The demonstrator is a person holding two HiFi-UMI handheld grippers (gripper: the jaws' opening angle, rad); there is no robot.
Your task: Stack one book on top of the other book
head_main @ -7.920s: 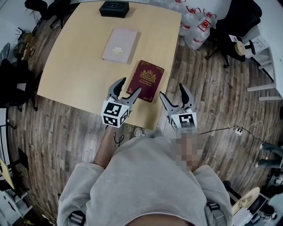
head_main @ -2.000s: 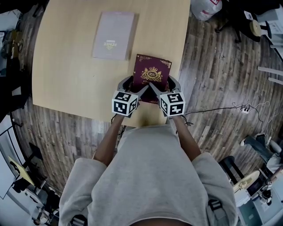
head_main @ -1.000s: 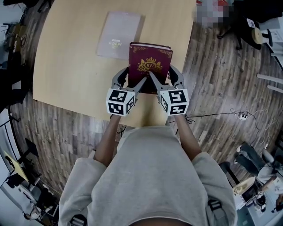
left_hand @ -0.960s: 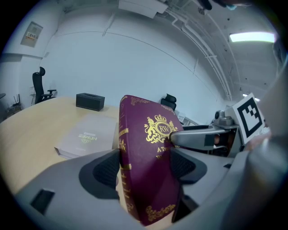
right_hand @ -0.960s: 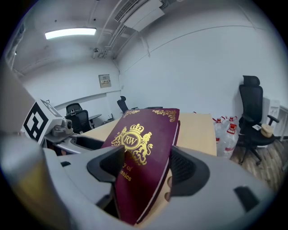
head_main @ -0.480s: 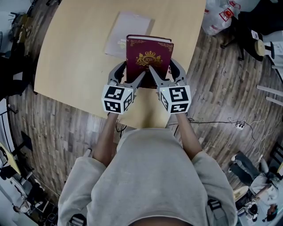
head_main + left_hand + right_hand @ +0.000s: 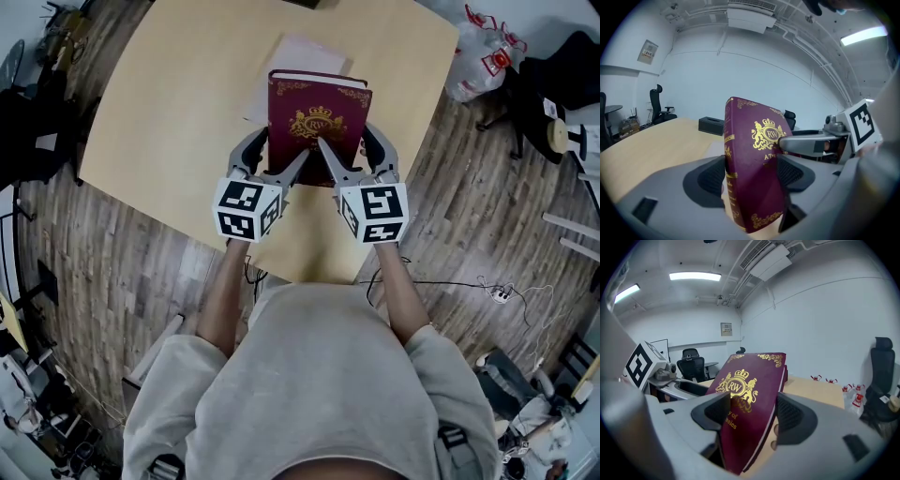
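Observation:
A maroon book (image 7: 317, 122) with a gold crest hangs above the table, tilted up at its far end. My left gripper (image 7: 279, 150) is shut on its spine side and my right gripper (image 7: 349, 145) is shut on its page side, both at the near end. It stands between the pads in the left gripper view, book (image 7: 754, 178), gripper (image 7: 752, 176), and in the right gripper view, book (image 7: 745, 404), gripper (image 7: 752, 413). A pale book (image 7: 298, 52) lies flat on the table, mostly hidden beneath the maroon one.
The wooden table (image 7: 169, 122) ends just in front of the person. A black box (image 7: 711, 125) sits at the table's far end. Bagged bottles (image 7: 487, 47) stand on the floor at right. Office chairs (image 7: 658, 105) stand beyond the table.
Both grippers have lifted the maroon book off the table and carried it away from the person, so that it now covers most of the pale book.

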